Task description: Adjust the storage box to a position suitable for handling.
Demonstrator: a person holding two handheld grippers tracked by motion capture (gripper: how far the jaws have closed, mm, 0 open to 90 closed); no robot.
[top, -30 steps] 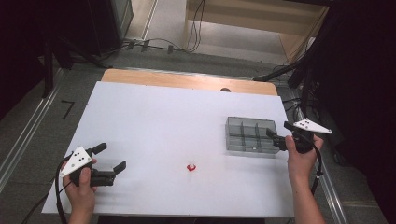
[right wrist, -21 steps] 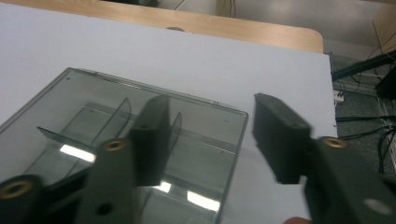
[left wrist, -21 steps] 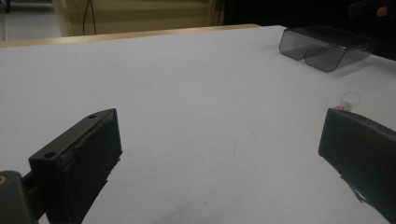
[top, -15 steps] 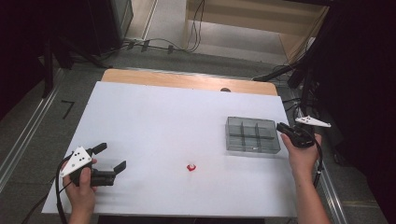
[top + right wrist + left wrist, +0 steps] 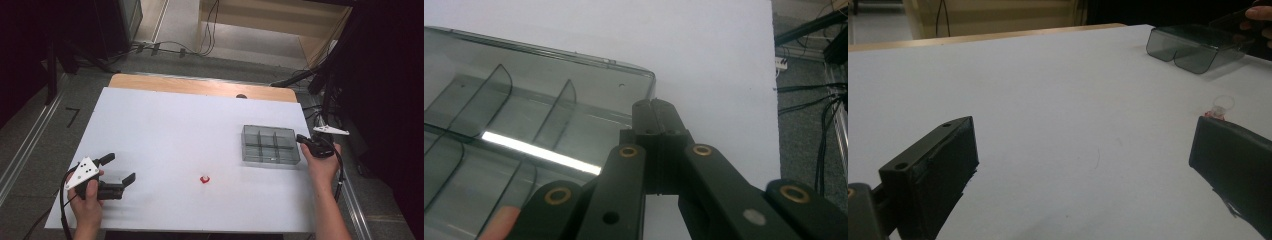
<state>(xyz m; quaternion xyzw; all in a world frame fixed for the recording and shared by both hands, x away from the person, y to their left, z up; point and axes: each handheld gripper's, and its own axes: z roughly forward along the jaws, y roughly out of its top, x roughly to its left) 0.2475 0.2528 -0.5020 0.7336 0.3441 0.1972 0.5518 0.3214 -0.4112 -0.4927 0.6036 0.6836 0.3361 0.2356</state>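
Note:
A clear grey box (image 5: 270, 145) with several empty compartments stands at the table's right side. My right gripper (image 5: 300, 138) has just been closing and its jaws now meet on the box's right wall near the far corner (image 5: 654, 107), with the compartments (image 5: 524, 125) spreading to the left. A small red piece with a clear top (image 5: 204, 179) lies mid-table toward the front. My left gripper (image 5: 120, 167) rests low at the front left, jaws wide apart with nothing between them (image 5: 1083, 155). Beyond its right jaw lie the red piece (image 5: 1220, 107) and, farther off, the box (image 5: 1193, 45).
The white table top (image 5: 175, 125) has a wooden strip (image 5: 200, 86) along its far edge. Cables and dark stands (image 5: 320, 80) crowd the floor to the right and behind.
The right gripper moved in toward the box's right wall and sank a little, and its jaws closed from wide apart. The left hand stayed where it was.

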